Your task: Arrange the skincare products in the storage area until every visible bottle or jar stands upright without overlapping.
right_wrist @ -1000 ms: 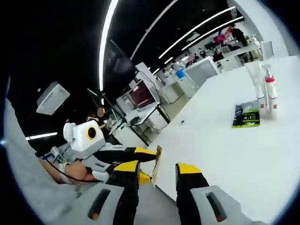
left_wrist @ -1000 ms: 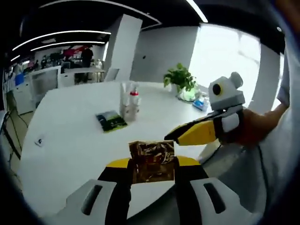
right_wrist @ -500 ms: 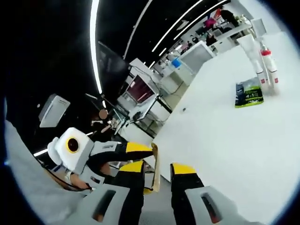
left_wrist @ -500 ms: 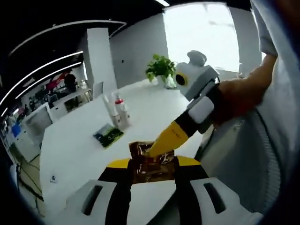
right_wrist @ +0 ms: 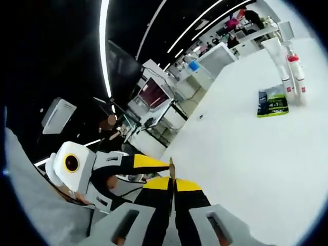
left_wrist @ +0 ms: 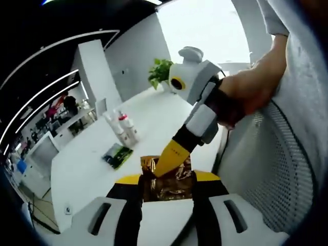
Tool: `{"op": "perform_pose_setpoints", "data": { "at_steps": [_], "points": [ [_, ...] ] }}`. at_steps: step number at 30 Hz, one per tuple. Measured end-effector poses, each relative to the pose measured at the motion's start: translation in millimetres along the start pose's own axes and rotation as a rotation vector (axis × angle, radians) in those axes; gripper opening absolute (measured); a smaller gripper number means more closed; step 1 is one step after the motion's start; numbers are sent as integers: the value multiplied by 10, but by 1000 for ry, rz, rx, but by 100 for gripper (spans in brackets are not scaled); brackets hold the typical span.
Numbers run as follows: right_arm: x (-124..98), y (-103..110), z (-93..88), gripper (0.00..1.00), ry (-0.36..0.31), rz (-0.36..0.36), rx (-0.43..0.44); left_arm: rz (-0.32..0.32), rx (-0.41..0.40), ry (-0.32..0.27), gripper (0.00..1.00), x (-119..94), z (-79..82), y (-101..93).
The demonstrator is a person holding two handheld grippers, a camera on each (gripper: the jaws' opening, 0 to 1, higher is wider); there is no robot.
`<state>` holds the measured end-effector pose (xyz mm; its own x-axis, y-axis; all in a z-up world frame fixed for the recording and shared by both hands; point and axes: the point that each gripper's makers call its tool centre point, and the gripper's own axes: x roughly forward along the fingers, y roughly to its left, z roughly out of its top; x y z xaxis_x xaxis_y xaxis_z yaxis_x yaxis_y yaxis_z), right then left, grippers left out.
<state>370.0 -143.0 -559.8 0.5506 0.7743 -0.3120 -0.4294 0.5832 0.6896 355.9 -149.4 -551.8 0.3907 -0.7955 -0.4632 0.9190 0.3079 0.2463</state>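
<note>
In the left gripper view, the left gripper [left_wrist: 165, 183] has its two jaws clamped on a brown foil sachet [left_wrist: 177, 180], which stands up between them above the near edge of the white table [left_wrist: 82, 169]. The right gripper [left_wrist: 165, 165] reaches in from the right, held by a person's hand [left_wrist: 249, 92], its yellow tip laid across the sachet's upper left part. Further back on the table lies a green packet [left_wrist: 117, 154], with two bottles [left_wrist: 124, 128] upright just beyond it, and a potted plant [left_wrist: 163, 72] at the far edge.

In the right gripper view, the right gripper [right_wrist: 172, 184] has its jaws drawn together on the sachet's thin edge [right_wrist: 172, 169]. The left gripper [right_wrist: 154, 162] comes in from the left, meeting the sachet at the same spot. The green packet [right_wrist: 272, 104] and bottles [right_wrist: 291, 77] sit well apart, far up the table [right_wrist: 256, 154].
</note>
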Motion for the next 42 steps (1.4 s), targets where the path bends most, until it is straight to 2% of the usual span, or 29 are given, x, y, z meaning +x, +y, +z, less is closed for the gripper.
{"op": "perform_pose_setpoints", "data": {
  "at_steps": [3, 6, 8, 9, 12, 14, 16, 19, 21, 23, 24, 27, 30, 37, 38, 42],
  "points": [
    [-44, -19, 43, 0, -12, 5, 5, -6, -53, 0, 40, -3, -17, 27],
    [-101, -96, 44, 0, 8, -15, -25, -9, -111, 15, 31, -31, -64, 72],
    [-139, -126, 69, 0, 6, -24, -37, -12, -167, -6, 28, -48, -51, 112],
    [-162, -124, 82, 0, 4, -18, -39, -9, -198, -24, 30, -48, -35, 138],
    [-205, -36, 78, 0, 33, 51, -73, -19, -290, -58, 43, -47, -11, 192],
    [-224, 23, 28, 0, 79, 105, -101, -29, -325, -72, 46, -51, -1, 213],
    [-239, 140, 20, 0, 97, 185, -118, -72, -378, -91, 45, -51, 21, 174],
    [-267, 277, 31, 0, 104, 266, -111, -189, -465, -109, 39, -55, 64, 27],
    [-285, 345, 8, 0, 125, 313, -146, -231, -476, -100, 32, -53, 56, -38],
    [-292, 329, -3, 0, 148, 308, -166, -252, -483, -78, 29, -32, 18, -81],
    [-300, 338, 0, 0, 149, 314, -174, -250, -477, -77, 29, -28, 21, -86],
    [-336, 393, 12, 0, 156, 350, -188, -296, -489, -86, 25, -46, 58, -165],
    [-351, 422, -15, 0, 172, 372, -198, -365, -509, -93, 14, -75, 99, -264],
    [-348, 399, -53, 0, 191, 372, -207, -399, -555, -91, 6, -100, 83, -271],
    [-346, 394, -47, 0, 187, 371, -203, -402, -561, -94, 2, -108, 85, -267],
    [-326, 396, 1, 0, 150, 371, -151, -403, -625, -119, 2, -120, 97, -209]
  ]
}}
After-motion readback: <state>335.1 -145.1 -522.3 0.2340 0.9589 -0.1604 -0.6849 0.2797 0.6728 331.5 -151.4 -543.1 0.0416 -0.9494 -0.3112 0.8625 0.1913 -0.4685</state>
